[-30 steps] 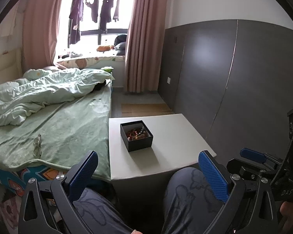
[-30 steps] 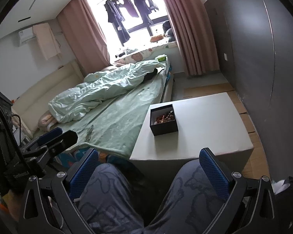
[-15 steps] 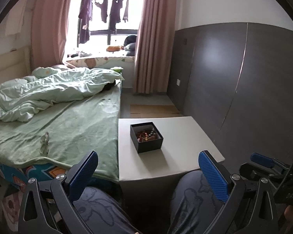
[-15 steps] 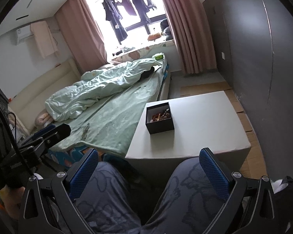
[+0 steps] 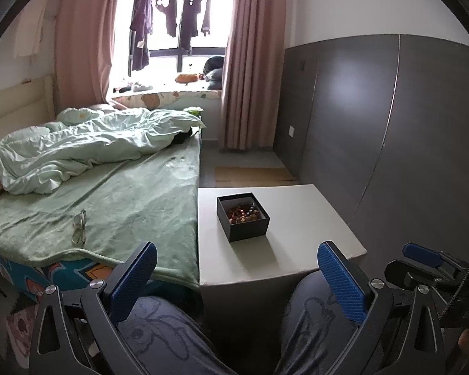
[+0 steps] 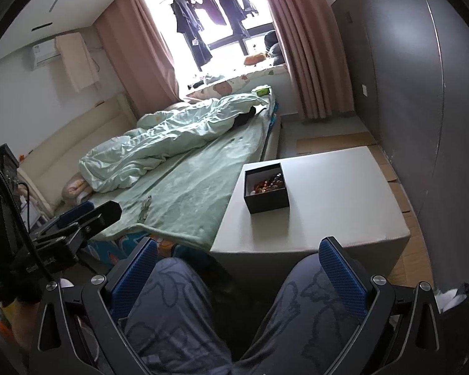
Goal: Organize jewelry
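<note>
Black open-topped box (image 5: pixel 243 217) sits on the white table (image 5: pixel 300 218), toward the table's left edge, the side that meets the bed, and about midway between near and far edges. Inside: a tangle of beads (image 5: pixel 242 212), red, amber and dark; individual pieces too small to separate.

Left gripper (image 5: pixel 236 281): jaws spread wide, nothing between the blue pads (image 5: pixel 137 276). It hangs low over the person's knees (image 5: pixel 315 315), short of the table's near edge. The box lies ahead of the jaws, well apart, roughly in line with the gap between them.

Right gripper (image 6: pixel 239 276): jaws likewise wide and empty, also above the knees, short of the near edge. The box (image 6: pixel 266 187) is ahead, slightly right of the gap's centre, well apart.

View differences:
- Left wrist view shows the right gripper at its right margin, side-on, with a bit of a fingertip (image 5: pixel 467 337) at the bottom corner. It also shows glasses (image 5: pixel 79 226) lying on the green bed sheet (image 5: pixel 134 206) near the bed's foot.
- Right wrist view shows the left gripper at its left margin, with cable, plus a wall air conditioner (image 6: pixel 43 53) and the table's right edge with wood flooring (image 6: pixel 400 200) past it.
- Both show the crumpled quilt (image 5: pixel 87 143), pink curtains (image 5: pixel 250 72) and clothes hung at the window (image 5: pixel 168 22).
</note>
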Demonstrator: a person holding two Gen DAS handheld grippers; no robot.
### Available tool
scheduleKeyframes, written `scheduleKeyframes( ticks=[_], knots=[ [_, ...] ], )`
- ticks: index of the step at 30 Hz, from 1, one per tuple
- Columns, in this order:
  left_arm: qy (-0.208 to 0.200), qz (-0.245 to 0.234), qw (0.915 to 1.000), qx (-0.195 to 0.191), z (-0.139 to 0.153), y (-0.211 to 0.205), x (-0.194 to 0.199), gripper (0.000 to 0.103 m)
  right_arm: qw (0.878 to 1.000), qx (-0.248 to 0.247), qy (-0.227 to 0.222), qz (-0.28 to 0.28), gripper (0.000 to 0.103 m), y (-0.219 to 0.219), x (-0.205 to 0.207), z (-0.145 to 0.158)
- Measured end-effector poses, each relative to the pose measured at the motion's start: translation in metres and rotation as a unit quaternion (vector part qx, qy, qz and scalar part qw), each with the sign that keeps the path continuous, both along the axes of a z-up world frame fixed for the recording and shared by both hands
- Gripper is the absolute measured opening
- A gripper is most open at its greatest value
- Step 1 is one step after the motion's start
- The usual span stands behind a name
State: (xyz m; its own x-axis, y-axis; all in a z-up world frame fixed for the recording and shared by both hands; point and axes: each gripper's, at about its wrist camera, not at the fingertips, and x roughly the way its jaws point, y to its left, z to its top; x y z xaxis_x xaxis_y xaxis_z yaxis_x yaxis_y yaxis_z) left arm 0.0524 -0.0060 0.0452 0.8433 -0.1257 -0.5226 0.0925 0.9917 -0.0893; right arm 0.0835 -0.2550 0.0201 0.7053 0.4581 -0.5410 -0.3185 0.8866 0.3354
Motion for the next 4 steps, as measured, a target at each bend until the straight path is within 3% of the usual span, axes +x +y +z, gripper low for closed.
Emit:
scheduleKeyframes(
  ticks=[4],
  knots=[
    [0.000, 0.001, 1.0000, -0.007, -0.0007, 0.0051, -0.0002, 0.103, 1.000, -0.003, 0.000, -0.003, 0.103, -0.0015, 0.0031, -0.0029]
  ],
)
